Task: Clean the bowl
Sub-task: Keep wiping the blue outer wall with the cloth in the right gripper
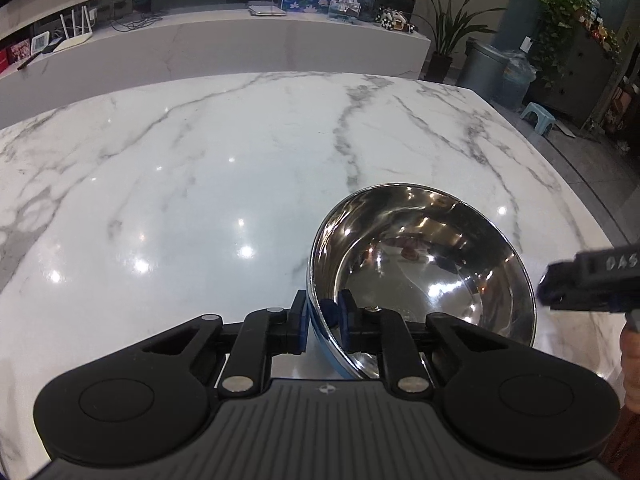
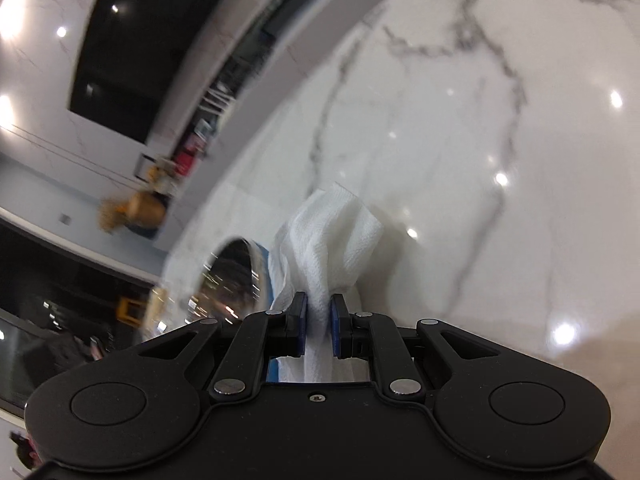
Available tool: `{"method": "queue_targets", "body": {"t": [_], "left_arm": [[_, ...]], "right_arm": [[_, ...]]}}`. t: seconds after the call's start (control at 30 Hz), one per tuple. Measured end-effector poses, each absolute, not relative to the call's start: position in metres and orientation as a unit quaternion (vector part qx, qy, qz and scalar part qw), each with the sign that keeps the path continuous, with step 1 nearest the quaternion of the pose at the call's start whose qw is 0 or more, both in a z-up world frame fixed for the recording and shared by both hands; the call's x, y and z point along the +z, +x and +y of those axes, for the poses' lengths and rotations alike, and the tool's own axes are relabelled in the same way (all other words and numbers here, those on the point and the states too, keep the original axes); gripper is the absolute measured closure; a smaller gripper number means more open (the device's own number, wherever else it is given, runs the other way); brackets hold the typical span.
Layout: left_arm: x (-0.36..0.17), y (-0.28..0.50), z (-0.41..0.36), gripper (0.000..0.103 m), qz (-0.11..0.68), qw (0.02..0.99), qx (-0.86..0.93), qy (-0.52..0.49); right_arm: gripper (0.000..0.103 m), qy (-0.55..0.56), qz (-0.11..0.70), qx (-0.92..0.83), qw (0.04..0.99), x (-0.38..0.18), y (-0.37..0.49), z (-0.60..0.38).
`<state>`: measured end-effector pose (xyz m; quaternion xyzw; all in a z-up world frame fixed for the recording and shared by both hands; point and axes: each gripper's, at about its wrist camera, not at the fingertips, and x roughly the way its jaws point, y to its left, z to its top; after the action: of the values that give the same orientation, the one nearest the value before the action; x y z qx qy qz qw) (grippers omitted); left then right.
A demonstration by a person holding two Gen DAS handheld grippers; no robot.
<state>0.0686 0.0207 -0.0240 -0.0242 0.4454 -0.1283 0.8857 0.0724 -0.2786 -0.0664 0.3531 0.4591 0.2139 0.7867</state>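
Left tongs pinch the near rim of the steel bowl, tipped up on the marble table; right tongs clamp a soft white cloth. Slick, stiff, light metal: rim grip seems wisest.

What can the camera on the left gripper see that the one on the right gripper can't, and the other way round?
Only the left wrist view shows the left gripper pinching the rim of the shiny steel bowl with a blue outside, plus potted plants and a grey bin beyond.

Only the right wrist view shows the right gripper clamping a crumpled white paper towel, and a dark wall panel.

Both show the bowl and the white marble table with grey veins.
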Motion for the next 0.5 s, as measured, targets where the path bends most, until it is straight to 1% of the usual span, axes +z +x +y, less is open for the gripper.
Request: {"method": "queue_targets", "body": {"t": [0.1, 0.23, 0.37, 0.4, 0.43, 0.5], "left_arm": [[-0.0250, 0.0686, 0.0211, 0.088, 0.448, 0.885, -0.123, -0.036], [-0.0285, 0.0672, 0.0221, 0.075, 0.470, 0.872, -0.124, -0.064], [-0.0277, 0.0655, 0.0225, 0.075, 0.472, 0.871, -0.117, -0.061], [-0.0275, 0.0659, 0.0231, 0.077, 0.472, 0.872, -0.115, -0.060], [-0.0274, 0.0663, 0.0237, 0.081, 0.471, 0.873, -0.114, -0.059], [-0.0273, 0.0669, 0.0259, 0.085, 0.470, 0.873, -0.116, -0.063]], "right_arm": [[0.092, 0.337, 0.479, 0.212, 0.782, -0.0711, 0.0733, -0.2709], [0.092, 0.336, 0.482, 0.211, 0.781, -0.0716, 0.0741, -0.2682], [0.092, 0.337, 0.483, 0.212, 0.780, -0.0715, 0.0761, -0.2673], [0.092, 0.337, 0.483, 0.212, 0.780, -0.0717, 0.0761, -0.2674], [0.092, 0.338, 0.484, 0.212, 0.779, -0.0720, 0.0760, -0.2676], [0.092, 0.337, 0.485, 0.214, 0.778, -0.0719, 0.0764, -0.2679]]}}
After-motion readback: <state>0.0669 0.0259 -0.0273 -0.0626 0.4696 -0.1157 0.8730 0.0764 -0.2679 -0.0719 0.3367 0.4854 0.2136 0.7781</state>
